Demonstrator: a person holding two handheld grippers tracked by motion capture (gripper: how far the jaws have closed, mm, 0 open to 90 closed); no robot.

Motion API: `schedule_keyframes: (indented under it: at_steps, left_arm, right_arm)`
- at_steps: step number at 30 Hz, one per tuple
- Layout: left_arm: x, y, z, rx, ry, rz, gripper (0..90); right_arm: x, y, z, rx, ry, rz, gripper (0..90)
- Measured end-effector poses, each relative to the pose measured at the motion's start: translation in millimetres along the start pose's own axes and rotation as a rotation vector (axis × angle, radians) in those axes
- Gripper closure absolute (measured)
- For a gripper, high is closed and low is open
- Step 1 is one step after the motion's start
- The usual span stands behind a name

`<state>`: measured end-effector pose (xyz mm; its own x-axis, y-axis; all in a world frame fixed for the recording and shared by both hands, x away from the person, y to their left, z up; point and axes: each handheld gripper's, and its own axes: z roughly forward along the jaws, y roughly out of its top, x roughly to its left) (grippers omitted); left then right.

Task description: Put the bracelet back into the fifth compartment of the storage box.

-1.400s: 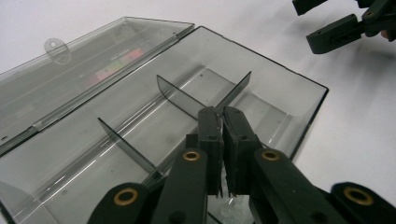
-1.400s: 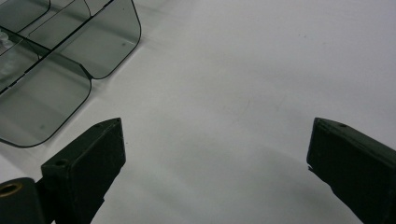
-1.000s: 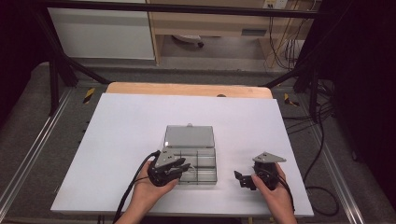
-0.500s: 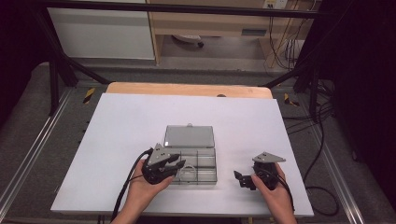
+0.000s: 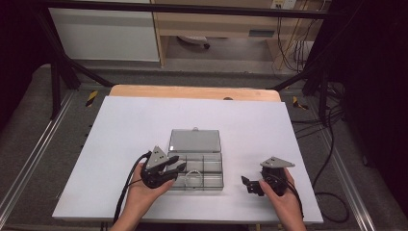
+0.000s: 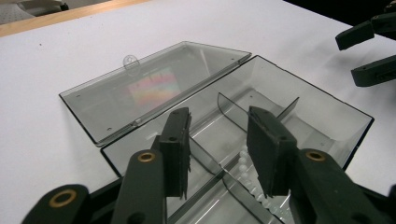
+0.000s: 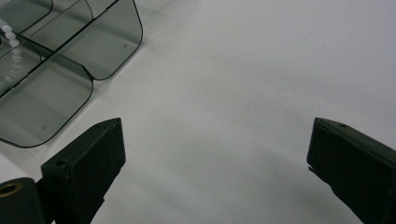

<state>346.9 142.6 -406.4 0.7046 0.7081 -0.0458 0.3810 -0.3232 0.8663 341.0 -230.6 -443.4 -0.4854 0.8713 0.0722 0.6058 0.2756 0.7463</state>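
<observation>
Smoky clear plastic makes up the box (image 5: pixel 197 166), which sits mid-table (image 5: pixel 120 125) with its lid (image 6: pixel 154 88) laid flat open behind it. A string of white beads (image 6: pixel 245 163) lies in a near compartment, beside a divider. The left gripper (image 5: pixel 176 166) hangs over that corner, its jaws having just been opening, with nothing between the pads; the beads look released, though the gripper view cuts them off at the bottom. The right gripper (image 5: pixel 248 184) rests on the table to the right of the box, well apart from it, jaws spread wide and empty. Placing seems done; the next move probably calls for backing the left gripper out, then swinging the lid shut.
</observation>
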Motion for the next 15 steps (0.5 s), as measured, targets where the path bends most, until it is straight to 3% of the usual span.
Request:
schedule_keyframes:
  at_steps: [9, 15]
  left_arm:
    - [5.7, -8.7, -9.5, -0.013, 0.022, -0.005, 53.8]
    - [12.6, -10.3, -16.0, -0.049, 0.044, -0.013, 51.8]
  right_arm:
    - [0.1, 0.3, -0.1, -0.001, -0.002, -0.010, 4.9]
    - [0.7, 0.5, 0.7, -0.001, -0.003, -0.013, 4.8]
